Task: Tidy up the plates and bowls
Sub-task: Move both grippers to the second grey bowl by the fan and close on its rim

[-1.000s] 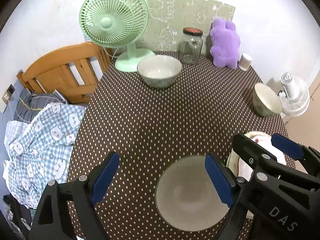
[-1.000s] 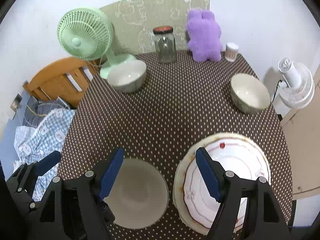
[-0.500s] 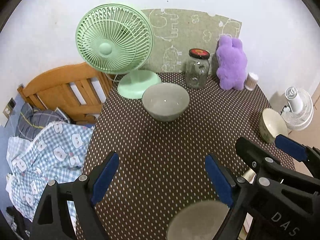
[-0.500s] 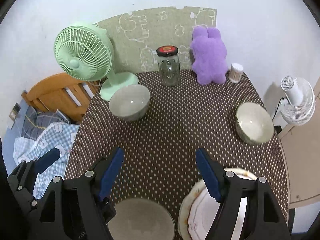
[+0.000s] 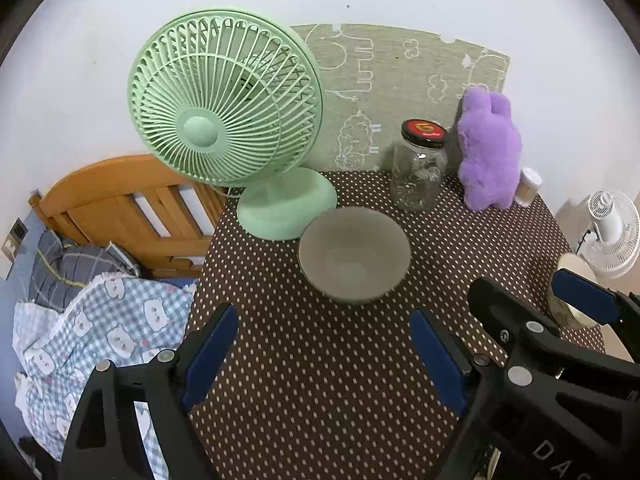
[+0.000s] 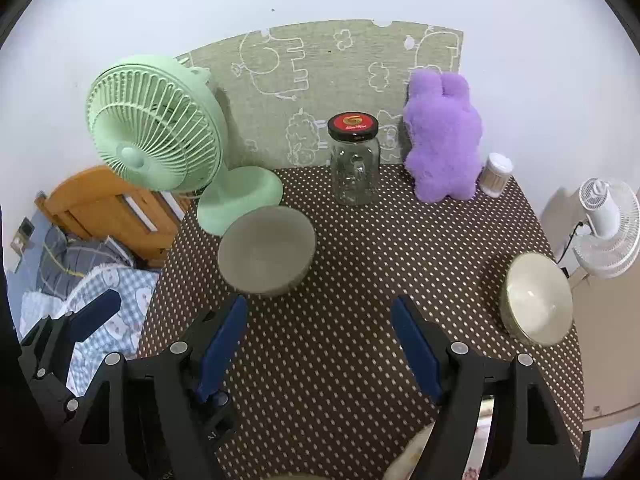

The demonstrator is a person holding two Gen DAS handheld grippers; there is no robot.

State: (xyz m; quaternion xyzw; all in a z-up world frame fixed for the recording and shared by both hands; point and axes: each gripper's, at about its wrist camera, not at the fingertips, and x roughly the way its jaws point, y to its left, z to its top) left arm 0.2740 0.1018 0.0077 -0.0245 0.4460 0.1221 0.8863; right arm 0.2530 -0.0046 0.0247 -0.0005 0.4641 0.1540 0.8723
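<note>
**benchmonkey:** So, quick read of where you're at. Both views have tilted up and pulled forward over the last second: the bowl and the plate that sat right under your fingers a second ago have slid out of the bottom of both views. Only a sliver of the plate rim (image 6: 416, 456) shows at the near edge of the counter (image 6: 360, 360). Your left hand-held gripper (image 5: 324, 356) is spread wide with nothing between the pads, and so is the right hand-held gripper (image 6: 320, 340).

**dishwrangler:** Which means what, you've moved on to the far stuff?

**benchmonkey:** That's my guess. The grey bowl (image 5: 354, 254) near the far left corner, just beside the base of the green fan (image 5: 224, 100), now sits dead ahead of your left gripper, with open counter between them. The cream bowl (image 6: 536, 298) is by the right edge, well apart from it, lined up more with your right side.

**dishwrangler:** Anything in the way?

**benchmonkey:** The glass jar (image 6: 354, 164) and purple plush (image 6: 442, 140) stand along the far edge, behind the grey bowl but clear of it. The fan base is the tight one; it looks almost touching the bowl's rim, so I'd come in from the near side. Nothing's gathered yet as far as these views show, so you're early in the job.
</note>
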